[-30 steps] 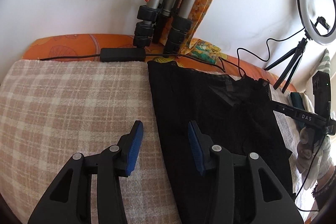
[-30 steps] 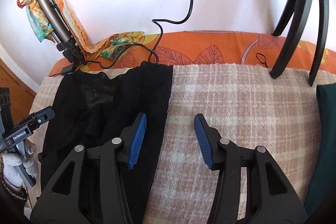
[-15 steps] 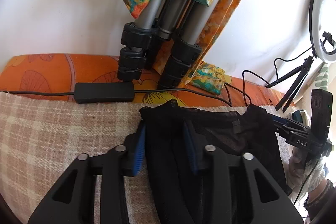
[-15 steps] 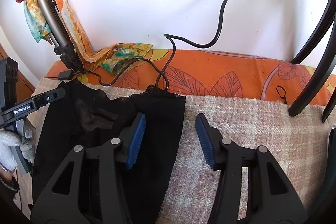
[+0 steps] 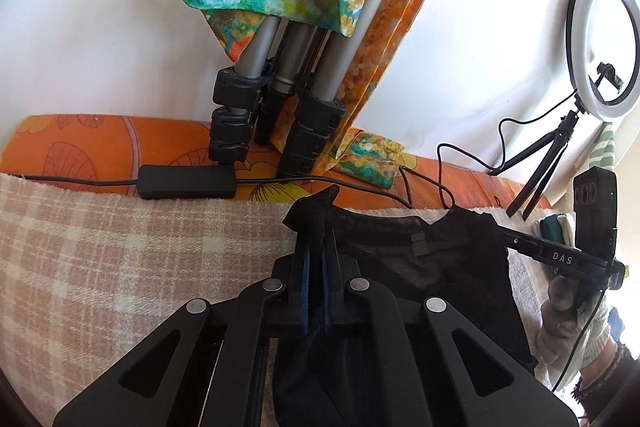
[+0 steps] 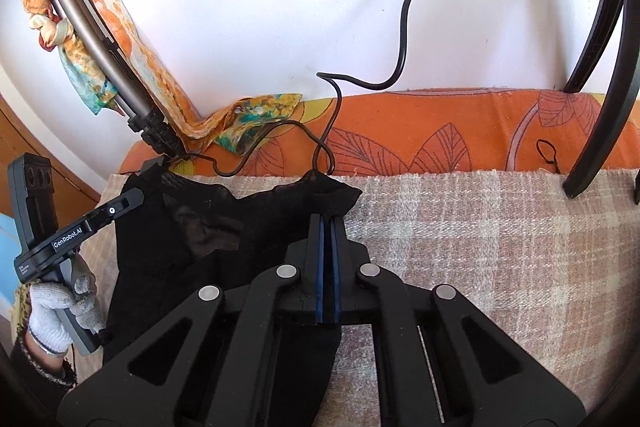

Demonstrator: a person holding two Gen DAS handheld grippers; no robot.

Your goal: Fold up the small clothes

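Observation:
A small black garment [image 5: 432,267] lies on a beige plaid blanket [image 5: 120,259]. My left gripper [image 5: 316,239] is shut on the garment's far left corner, which bunches up between the blue pads. My right gripper [image 6: 328,223] is shut on the garment's [image 6: 192,239] far right corner. Each view shows the other gripper at the side: the right one [image 5: 560,259] and the left one [image 6: 72,239], held by a gloved hand. The top edge sags between the two grips.
A folded tripod [image 5: 280,115] draped with a colourful scarf leans on the white wall behind. A black power adapter [image 5: 188,183] and cables lie on the orange cushion edge [image 6: 440,135]. A ring light [image 5: 604,43] stands at the right. Black chair legs [image 6: 600,75] rise at the far right.
Both grippers moved forward to the garment's far edge and closed from open onto its two top corners. The cloth there is now pinched and slightly raised.

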